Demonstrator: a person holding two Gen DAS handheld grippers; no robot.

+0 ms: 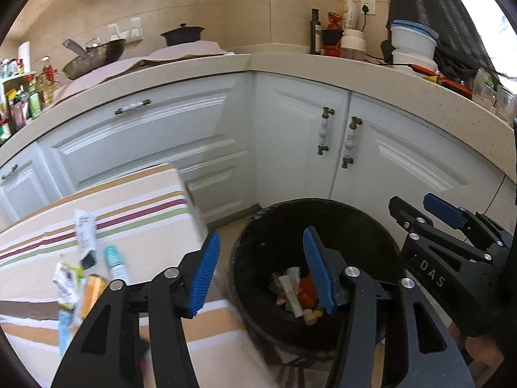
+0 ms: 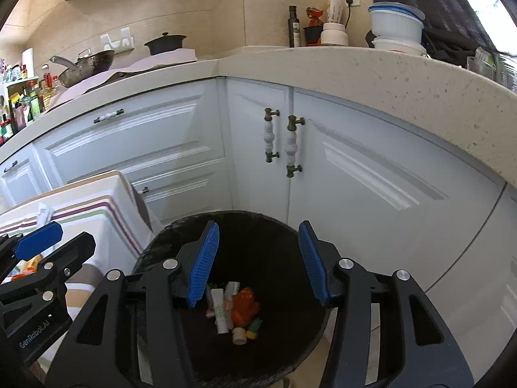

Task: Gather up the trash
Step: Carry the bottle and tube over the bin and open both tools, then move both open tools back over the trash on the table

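Two grippers hover over a black trash bin [image 2: 181,226] beside white cabinets. The left gripper [image 1: 261,268] and right gripper [image 2: 258,258] both have fingers apart, holding nothing. Discarded tubes and wrappers [image 2: 234,310] lie inside; more trash [image 1: 85,258] sits on a striped cloth [image 1: 135,213].

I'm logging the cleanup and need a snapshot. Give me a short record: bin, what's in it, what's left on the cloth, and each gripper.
bin: black round bin on the floor by the white cabinets
bin contents: white tube, red wrapper, small scraps
left on the cloth: white tube, teal tube, wrappers, lying on the striped cloth
left gripper: open, nothing between the jaws, at the bin's edge
right gripper: open, nothing between the jaws, above the bin
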